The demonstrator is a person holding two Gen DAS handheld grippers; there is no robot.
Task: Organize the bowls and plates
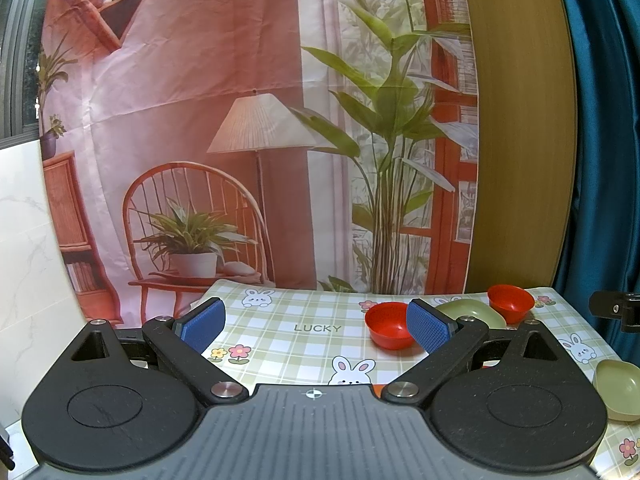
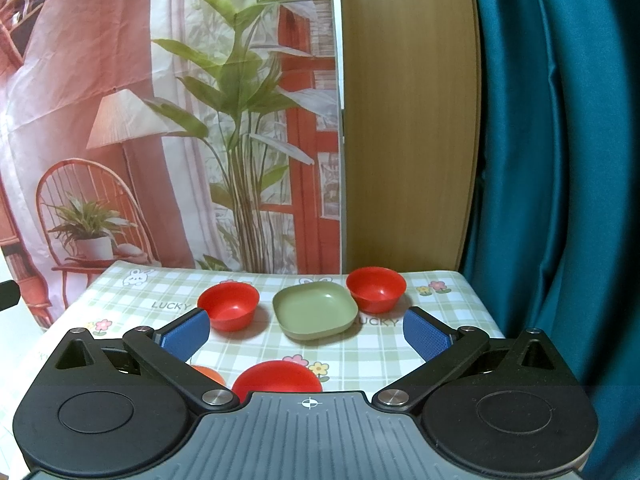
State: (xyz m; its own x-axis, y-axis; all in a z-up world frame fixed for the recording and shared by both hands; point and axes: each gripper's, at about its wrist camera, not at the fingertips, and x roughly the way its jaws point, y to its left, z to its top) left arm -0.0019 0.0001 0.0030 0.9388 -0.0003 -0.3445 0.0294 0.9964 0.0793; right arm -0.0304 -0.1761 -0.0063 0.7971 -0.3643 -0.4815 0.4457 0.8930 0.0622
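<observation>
On the checked tablecloth [image 2: 240, 344] stand two red bowls and a green square plate between them: left red bowl [image 2: 229, 306], green plate [image 2: 315, 310], right red bowl [image 2: 376, 289]. A third red bowl [image 2: 278, 378] sits just under my right gripper [image 2: 306, 336], which is open and empty. Another red piece [image 2: 208, 374] peeks out beside it. My left gripper [image 1: 316, 326] is open and empty. In its view the left red bowl [image 1: 388, 326], green plate [image 1: 476, 312] and far red bowl [image 1: 511, 303] lie right of centre. A second green dish [image 1: 618, 390] sits near the right edge.
A printed backdrop [image 1: 200, 120] hangs behind the table. A wooden panel [image 2: 408, 120] and teal curtain [image 2: 560, 200] stand at the right. The table's right edge [image 2: 480, 304] runs close to the curtain. A white marble-look panel [image 1: 28, 260] stands at the left.
</observation>
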